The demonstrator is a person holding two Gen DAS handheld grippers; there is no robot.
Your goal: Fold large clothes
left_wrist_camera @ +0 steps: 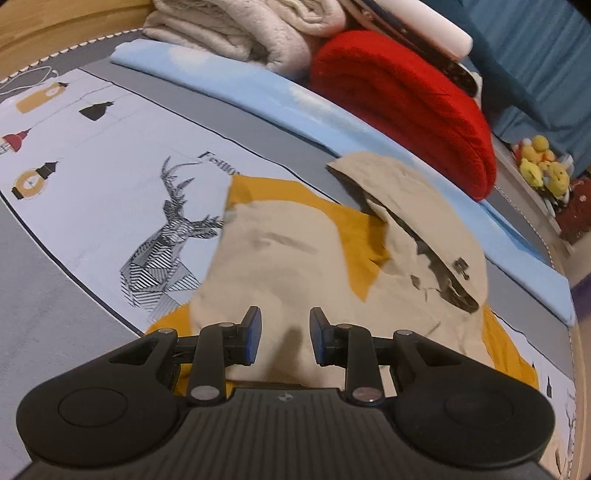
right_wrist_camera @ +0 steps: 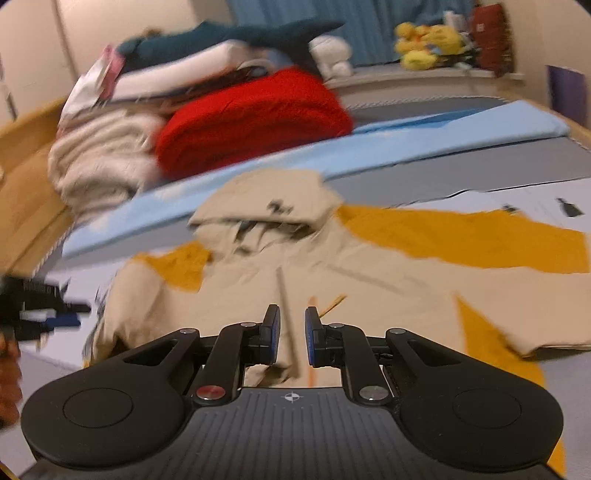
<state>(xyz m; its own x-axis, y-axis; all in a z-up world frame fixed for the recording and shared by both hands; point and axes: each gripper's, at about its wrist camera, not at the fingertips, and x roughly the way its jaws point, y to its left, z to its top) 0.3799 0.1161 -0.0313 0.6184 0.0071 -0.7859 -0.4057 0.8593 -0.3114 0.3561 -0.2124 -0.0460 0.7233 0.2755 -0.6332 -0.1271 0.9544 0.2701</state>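
A beige hooded jacket (left_wrist_camera: 280,254) lies spread on the bed, partly over a mustard-yellow cloth (left_wrist_camera: 351,236). Its hood (left_wrist_camera: 417,206) lies toward the far side, near the light blue sheet. My left gripper (left_wrist_camera: 284,332) hovers over the jacket's near part, open, with only flat fabric visible between its blue pads. In the right wrist view the jacket (right_wrist_camera: 332,280) fills the middle, and the yellow cloth (right_wrist_camera: 480,236) stretches out to the right. My right gripper (right_wrist_camera: 291,332) hangs low over the jacket's front seam, its jaws a narrow gap apart and pinching nothing. The picture is blurred.
A red blanket (left_wrist_camera: 402,107) and cream blankets (left_wrist_camera: 236,29) are piled at the bed's far side on a folded light blue sheet (left_wrist_camera: 325,122). The bedcover has a deer print (left_wrist_camera: 166,247). Yellow plush toys (right_wrist_camera: 424,44) sit on a ledge. A dark gripper-like shape (right_wrist_camera: 37,314) shows at the left edge.
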